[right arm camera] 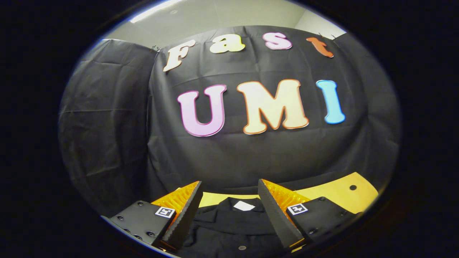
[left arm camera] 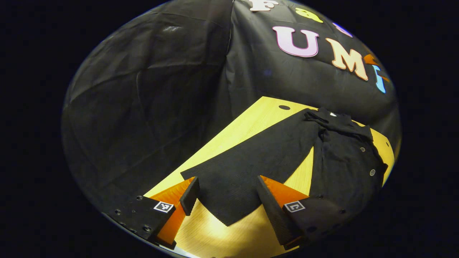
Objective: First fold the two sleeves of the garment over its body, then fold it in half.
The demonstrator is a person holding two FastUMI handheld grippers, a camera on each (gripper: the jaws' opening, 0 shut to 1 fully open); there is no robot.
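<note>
the left gripper [left arm camera: 227, 195] has its fingers spread wide and holds nothing; between them lies the cuff end of a long black fabric sleeve [left arm camera: 251, 165], flat on the pale yellow wooden tabletop [left arm camera: 247, 125]. whether the fingers touch the cloth or the wood cannot be told. from the cuff the sleeve runs away toward one o'clock, widening until it meets the shoulder of the black button-front garment [left arm camera: 344, 161]. the garment's body lies at about two to three o'clock from the fingers, a little rumpled, with a row of small round buttons [left arm camera: 372, 172] down its front and its collar bunched at the far end near the tabletop's back edge. a wedge of bare wood shows between sleeve and body. a small dark hole sits in the tabletop near its far corner, at about twelve o'clock.

the right gripper [right arm camera: 229, 211] likewise has its fingers wide apart with nothing between them. just beyond them, at twelve o'clock, lies the garment's collar [right arm camera: 233, 215] with a small white neck tag [right arm camera: 243, 205] inside it, and one button below. the tabletop shows behind the collar and out toward two o'clock, ending at the black cloth wall.
</note>
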